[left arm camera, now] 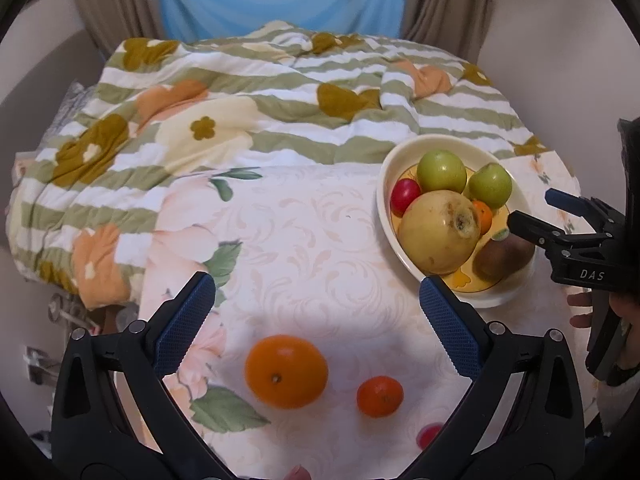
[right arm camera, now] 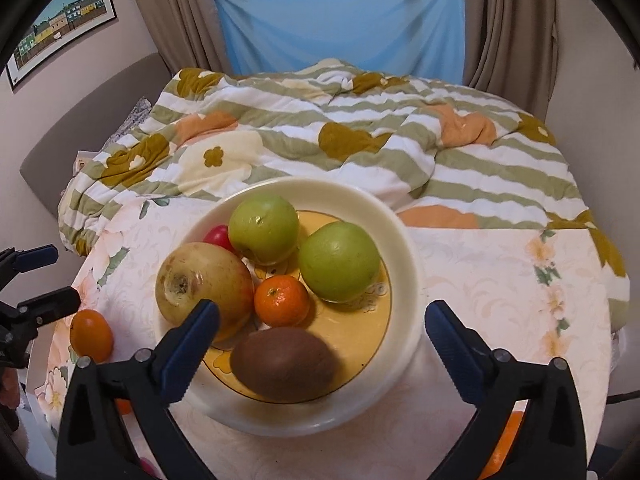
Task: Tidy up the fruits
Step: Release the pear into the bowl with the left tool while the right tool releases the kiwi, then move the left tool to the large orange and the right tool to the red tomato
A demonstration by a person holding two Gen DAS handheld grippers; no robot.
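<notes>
A cream bowl point(right arm camera: 404, 248) point(left arm camera: 384, 184) holds two green apples point(right arm camera: 264, 228) point(right arm camera: 338, 266), a yellowish pomegranate point(right arm camera: 204, 284), a small mandarin point(right arm camera: 282, 300), a red fruit point(right arm camera: 218, 237) and a brown kiwi point(right arm camera: 284, 362). My right gripper point(right arm camera: 320, 320) is open and empty, just above the kiwi; it shows at the right edge of the left wrist view point(left arm camera: 532, 210). My left gripper point(left arm camera: 316, 292) is open and empty above a large orange point(left arm camera: 286, 371) and a small mandarin point(left arm camera: 380, 396) on the cloth. It also shows in the right wrist view point(right arm camera: 46, 276).
A round table under a floral cloth point(left arm camera: 300, 240) stands against a bed with a striped flower quilt point(left arm camera: 240, 92). A red fruit point(left arm camera: 428, 436) lies partly hidden by my left gripper's right finger. Curtains and a blue sheet hang behind.
</notes>
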